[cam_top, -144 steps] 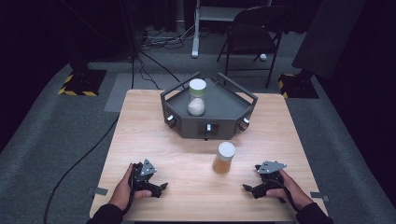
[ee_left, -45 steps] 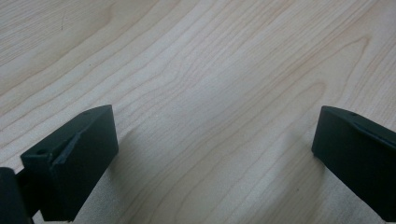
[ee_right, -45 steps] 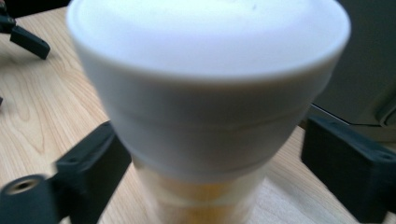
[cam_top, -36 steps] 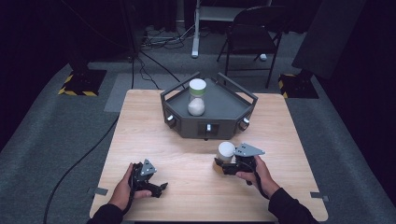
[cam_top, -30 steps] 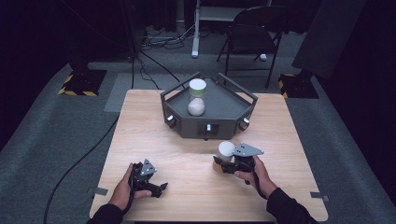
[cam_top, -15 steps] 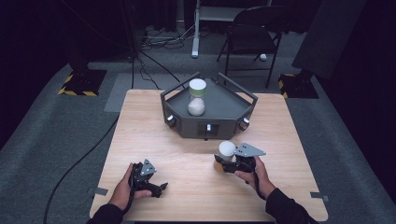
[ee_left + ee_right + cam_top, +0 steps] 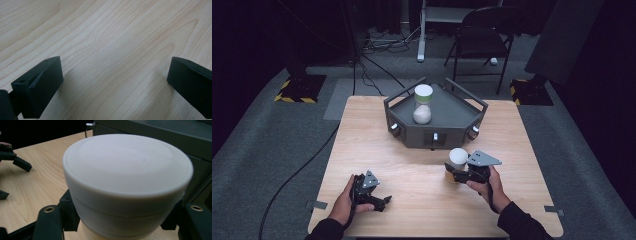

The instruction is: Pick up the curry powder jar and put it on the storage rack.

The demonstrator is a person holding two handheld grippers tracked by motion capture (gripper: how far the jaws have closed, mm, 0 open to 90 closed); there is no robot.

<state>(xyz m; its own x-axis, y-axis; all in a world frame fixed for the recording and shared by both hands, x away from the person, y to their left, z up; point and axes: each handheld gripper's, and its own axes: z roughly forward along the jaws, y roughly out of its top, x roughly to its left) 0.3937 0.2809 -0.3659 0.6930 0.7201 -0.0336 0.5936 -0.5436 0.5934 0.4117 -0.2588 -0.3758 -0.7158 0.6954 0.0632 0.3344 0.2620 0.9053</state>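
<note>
A jar (image 7: 457, 157) with a white lid and a tan body stands on the wooden table (image 7: 377, 150), just in front of the grey tray. My right gripper (image 7: 453, 175) reaches it from the right and is shut on its body below the lid. In the right gripper view the white lid (image 7: 127, 175) looms close, with a black jaw on either side of the jar. My left gripper (image 7: 384, 201) rests near the table's front left edge. It stands open (image 7: 115, 72) over bare wood with nothing between its jaws.
A grey angular tray (image 7: 452, 132) with raised handles sits at the table's far middle. It holds a second white-lidded jar (image 7: 423, 94) and a white rounded object (image 7: 422, 115). A chair (image 7: 484, 30) and cables lie on the dark floor beyond.
My right hand came from the table's front right edge to the jar, and its gripper took hold of the jar. Over the last second hardly anything shifted. The left hand stayed put.
</note>
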